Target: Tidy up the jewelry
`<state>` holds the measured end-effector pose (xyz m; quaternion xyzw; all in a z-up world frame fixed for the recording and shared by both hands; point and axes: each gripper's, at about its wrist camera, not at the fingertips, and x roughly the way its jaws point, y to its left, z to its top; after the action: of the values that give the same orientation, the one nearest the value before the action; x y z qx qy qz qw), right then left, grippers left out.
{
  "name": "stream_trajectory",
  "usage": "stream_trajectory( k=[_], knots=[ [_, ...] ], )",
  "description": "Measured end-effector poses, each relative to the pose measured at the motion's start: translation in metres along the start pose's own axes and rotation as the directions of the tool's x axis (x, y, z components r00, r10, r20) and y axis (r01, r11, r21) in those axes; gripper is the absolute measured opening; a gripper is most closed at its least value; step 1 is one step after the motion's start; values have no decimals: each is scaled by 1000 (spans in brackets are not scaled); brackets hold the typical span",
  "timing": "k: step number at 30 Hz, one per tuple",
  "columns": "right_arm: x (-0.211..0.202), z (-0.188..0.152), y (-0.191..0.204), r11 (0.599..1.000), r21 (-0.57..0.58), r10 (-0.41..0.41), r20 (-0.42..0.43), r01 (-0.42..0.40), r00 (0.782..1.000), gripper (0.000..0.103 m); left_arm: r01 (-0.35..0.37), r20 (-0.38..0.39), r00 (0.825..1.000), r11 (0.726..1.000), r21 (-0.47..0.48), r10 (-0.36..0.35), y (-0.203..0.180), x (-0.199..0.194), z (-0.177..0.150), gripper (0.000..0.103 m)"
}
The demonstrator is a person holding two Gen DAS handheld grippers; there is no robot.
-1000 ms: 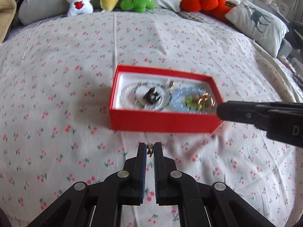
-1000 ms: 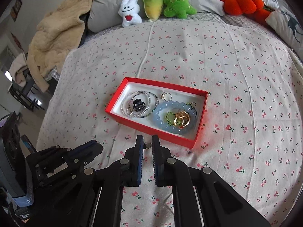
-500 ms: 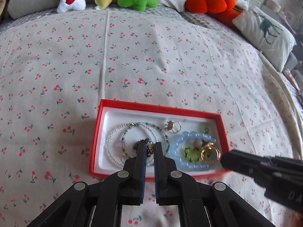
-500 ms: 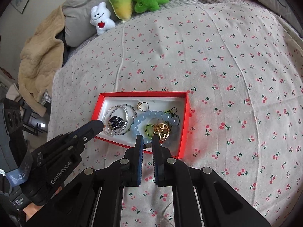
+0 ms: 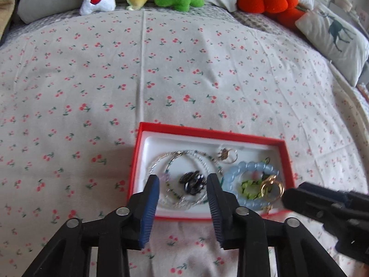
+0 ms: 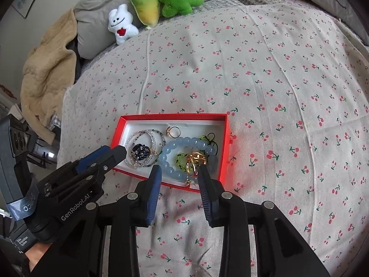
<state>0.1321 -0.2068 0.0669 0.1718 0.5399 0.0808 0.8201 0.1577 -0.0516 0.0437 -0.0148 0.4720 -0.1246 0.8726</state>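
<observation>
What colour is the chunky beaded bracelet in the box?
Pale blue bracelet; clearest in the right wrist view.

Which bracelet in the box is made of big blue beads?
The blue bracelet at the red box's right end; the clear bracelets at left have tiny beads.

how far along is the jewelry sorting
Nearly done, it seems: the red box already holds the clear bead strands, dark brooch, ring, blue bead bracelet and gold earrings. Both the left tool and right tool are open over it, holding nothing. No loose jewelry shows on the bedspread.
</observation>
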Motion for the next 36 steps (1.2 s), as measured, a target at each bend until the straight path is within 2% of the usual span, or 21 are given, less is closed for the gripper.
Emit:
stream_trajectory(
  k=[2, 4, 8, 10, 11, 14, 16, 18, 21, 26, 30, 36],
  knots=[
    [-6, -4, 2, 1000, -14, -13, 3, 13, 1000, 43, -22, 11, 1000, 1000, 10, 22, 2, -8, -8, 51],
    [-13, -9, 5, 999, -39, -37, 11, 38, 999, 55, -44, 24, 999, 999, 12, 44, 3, -16, -18, 64],
    [-27, -24, 12, 994, -83, -65, 23, 67, 998, 67, -111, 23, 994, 994, 11, 111, 6, -29, -42, 80],
    [-32, -33, 15, 991, -102, -83, 26, 85, 996, 76, -151, 14, 988, 989, 4, 151, 8, -33, -54, 89],
    [-33, -38, 16, 990, -107, -92, 27, 94, 995, 79, -174, 5, 985, 985, 5, 174, 8, -35, -60, 91],
    [-38, -51, 18, 983, -122, -133, 33, 136, 991, 94, -207, -7, 978, 978, -12, 207, 7, -42, -74, 101],
    [-42, -61, 21, 972, -146, -174, 58, 181, 983, 103, -196, -18, 980, 979, -45, 196, 9, -47, -84, 103],
    [-44, -70, 22, 956, -169, -230, 70, 239, 971, 103, -188, -28, 982, 980, -59, 187, 9, -48, -93, 103],
    [-41, -82, 16, 945, -163, -281, 47, 285, 959, 103, -215, -59, 976, 975, -55, 212, 6, -45, -102, 103],
    [-36, -94, 9, 938, -148, -312, 32, 313, 950, 103, -223, -53, 974, 973, -60, 220, 2, -47, -111, 103],
    [-33, -98, 10, 920, -163, -354, 41, 356, 934, 103, -227, -42, 974, 972, -57, 225, 1, -51, -111, 103],
    [-34, -97, 10, 920, -159, -358, 40, 359, 933, 103, -233, -44, 972, 971, -44, 231, -1, -53, -113, 103]
  ],
)
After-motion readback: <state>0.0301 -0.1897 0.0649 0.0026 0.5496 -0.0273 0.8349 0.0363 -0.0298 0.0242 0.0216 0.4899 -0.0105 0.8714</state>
